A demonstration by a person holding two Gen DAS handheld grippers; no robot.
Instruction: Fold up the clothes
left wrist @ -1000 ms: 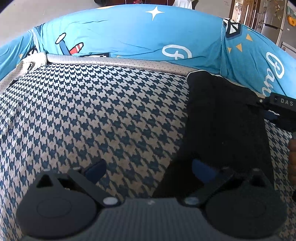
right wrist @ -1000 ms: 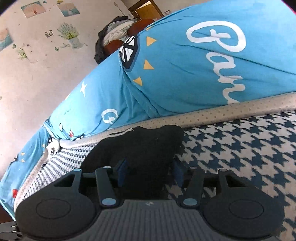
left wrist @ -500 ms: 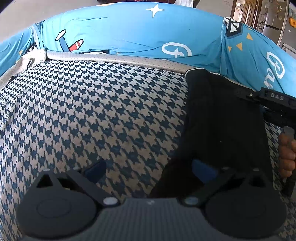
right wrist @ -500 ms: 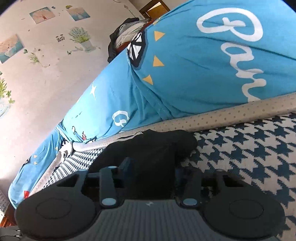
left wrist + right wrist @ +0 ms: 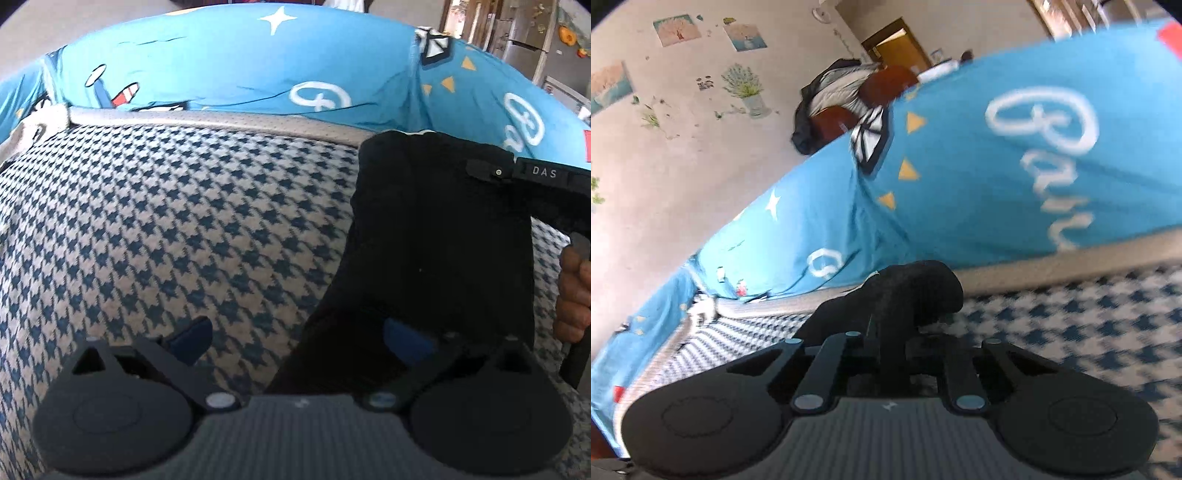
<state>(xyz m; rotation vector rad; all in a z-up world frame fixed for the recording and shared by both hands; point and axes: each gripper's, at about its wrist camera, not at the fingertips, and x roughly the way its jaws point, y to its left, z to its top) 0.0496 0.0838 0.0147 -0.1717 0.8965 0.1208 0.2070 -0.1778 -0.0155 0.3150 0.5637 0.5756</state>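
Counts: one black garment [image 5: 436, 236] on one houndstooth seat [image 5: 177, 229]. Two claws: the left claw [image 5: 299, 338], and the right claw [image 5: 891, 350], whose jaws were closing on the garment. One hand [image 5: 574, 291] visible. Two blue cushions along the back: one with a star [image 5: 229, 62], one with lettering [image 5: 1034, 158]. Three pictures on the wall [image 5: 646, 129]. One fridge [image 5: 524, 40].

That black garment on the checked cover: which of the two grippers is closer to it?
Right. The right gripper has its jaws closing on a bunched fold of the black garment. The left gripper hangs open at the garment's near edge, gripping nothing.
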